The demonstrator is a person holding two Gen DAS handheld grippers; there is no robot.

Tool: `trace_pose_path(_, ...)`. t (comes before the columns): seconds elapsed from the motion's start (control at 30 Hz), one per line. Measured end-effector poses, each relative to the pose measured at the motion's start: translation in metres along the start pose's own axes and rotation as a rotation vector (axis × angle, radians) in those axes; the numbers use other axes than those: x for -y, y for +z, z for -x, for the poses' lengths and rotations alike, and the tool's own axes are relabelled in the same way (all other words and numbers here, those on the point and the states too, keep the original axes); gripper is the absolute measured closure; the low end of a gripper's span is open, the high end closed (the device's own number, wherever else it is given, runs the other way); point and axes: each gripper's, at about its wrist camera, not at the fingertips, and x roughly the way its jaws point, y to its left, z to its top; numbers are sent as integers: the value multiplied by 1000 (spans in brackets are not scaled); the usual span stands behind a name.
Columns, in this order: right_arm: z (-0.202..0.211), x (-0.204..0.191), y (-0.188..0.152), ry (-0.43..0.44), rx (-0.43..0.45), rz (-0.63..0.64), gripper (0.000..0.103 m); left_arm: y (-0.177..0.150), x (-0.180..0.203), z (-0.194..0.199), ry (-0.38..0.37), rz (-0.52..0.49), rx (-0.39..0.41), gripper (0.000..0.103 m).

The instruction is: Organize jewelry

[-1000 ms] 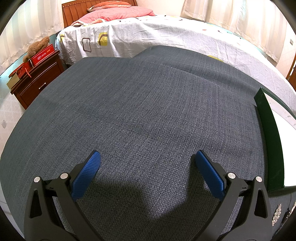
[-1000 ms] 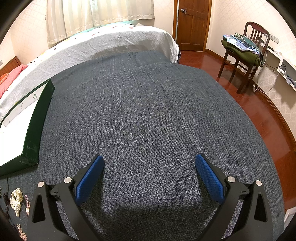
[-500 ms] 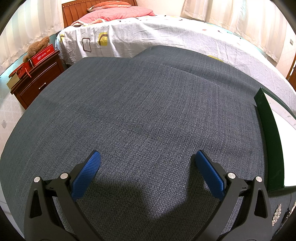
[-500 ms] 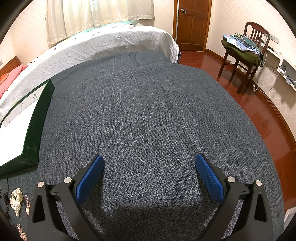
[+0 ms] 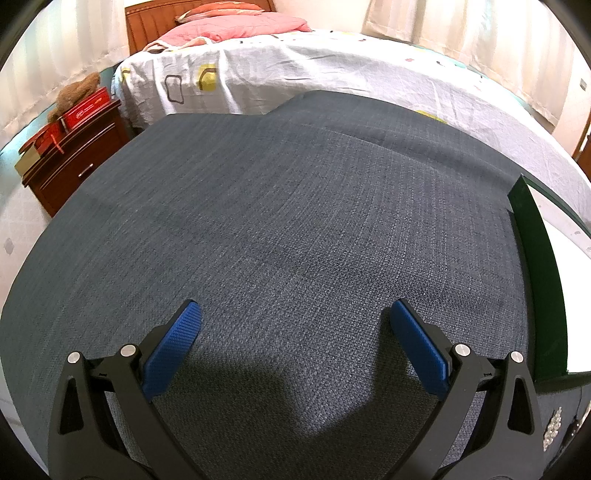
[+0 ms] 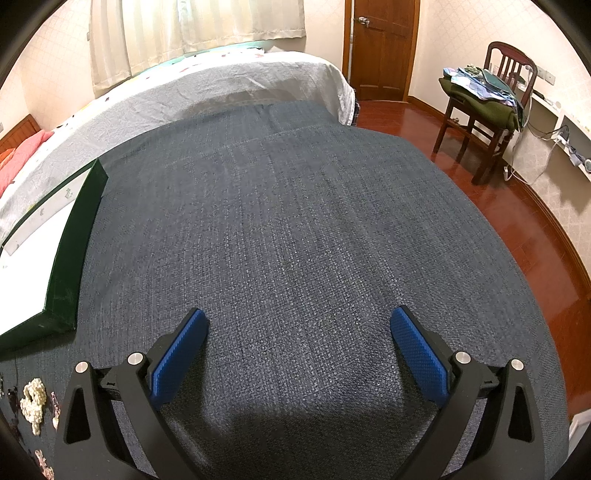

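My left gripper (image 5: 293,314) is open and empty over the dark grey cloth (image 5: 277,221). My right gripper (image 6: 297,321) is open and empty over the same cloth (image 6: 295,221). A dark green box with a white inside stands at the right edge of the left wrist view (image 5: 535,258) and at the left edge of the right wrist view (image 6: 74,240). A sparkly jewelry piece (image 5: 552,428) lies at the lower right of the left wrist view. A whitish beaded piece (image 6: 34,404) and smaller pink pieces (image 6: 44,463) lie at the lower left of the right wrist view.
A bed with a white sheet (image 5: 332,70) lies beyond the cloth, with a pink pillow (image 5: 236,27). A wooden nightstand (image 5: 70,162) stands far left. A chair with clothes (image 6: 484,107), a door (image 6: 382,48) and red wood floor (image 6: 535,240) are to the right.
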Motion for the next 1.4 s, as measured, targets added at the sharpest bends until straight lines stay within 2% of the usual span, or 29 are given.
trace_pose_path(0.1, 4, -4, -3, -42, -12, -52, 6, -8, 7, 11, -2, 2, -11, 3)
trace_pose_path(0.2, 26, -16, -7, -45, 47, -64, 6, -20, 22, 38, -16, -23, 19, 3)
trace_pose_path(0.33, 75, -43, -21, 28, 145, -16, 6, -37, 43, 83, -79, -49, 78, 3)
trace_pose_path(0.43, 105, -63, -36, 72, 171, 75, 6, -56, 58, 124, -123, -84, 131, 3)
trace_pose_path(0.57, 144, -74, -55, 141, 200, 122, 6, -81, 71, 173, -191, -121, 182, 3)
trace_pose_path(0.87, 218, -85, -87, 214, 291, 215, 6, -120, 82, 264, -188, -186, 323, 3)
trace_pose_path(0.97, 241, -87, -93, 222, 331, 232, 6, -129, 81, 288, -155, -200, 385, 3)
trace_pose_path(1.07, 261, -86, -99, 235, 367, 239, 6, -137, 82, 304, -151, -215, 409, 3)
trace_pose_path(1.4, 276, -83, -126, 244, 382, 255, 6, -157, 86, 322, -290, -240, 378, 3)
